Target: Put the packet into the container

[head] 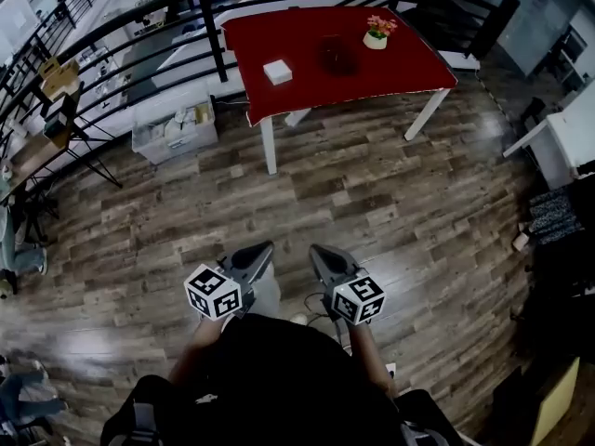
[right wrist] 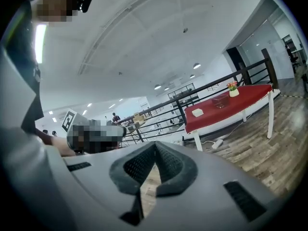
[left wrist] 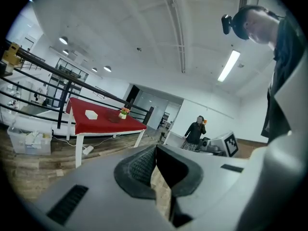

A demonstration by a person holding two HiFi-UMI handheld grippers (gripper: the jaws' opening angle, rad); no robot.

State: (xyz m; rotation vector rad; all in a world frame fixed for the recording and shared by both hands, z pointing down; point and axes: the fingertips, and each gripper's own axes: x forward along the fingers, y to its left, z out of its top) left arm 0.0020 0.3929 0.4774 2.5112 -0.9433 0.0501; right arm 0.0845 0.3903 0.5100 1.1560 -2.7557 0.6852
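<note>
A small white packet (head: 277, 72) lies on the red table (head: 372, 82) far ahead of me, with a dark see-through container (head: 338, 56) a little to its right. From the gripper views the packet (left wrist: 91, 114) (right wrist: 198, 112) and the container (left wrist: 114, 118) (right wrist: 221, 100) look small and distant. My left gripper (head: 263, 247) (left wrist: 155, 149) and right gripper (head: 319, 250) (right wrist: 155, 149) hang side by side close to my body, over the wooden floor. Both are shut with nothing between the pads.
A potted flower (head: 376, 33) stands on the table's far right part. A black railing (head: 139, 26) runs behind and left of the table, and a plastic storage bin (head: 174, 128) sits on the floor beside it. A white desk (head: 567, 142) is at the right. A person (left wrist: 196, 131) stands far off.
</note>
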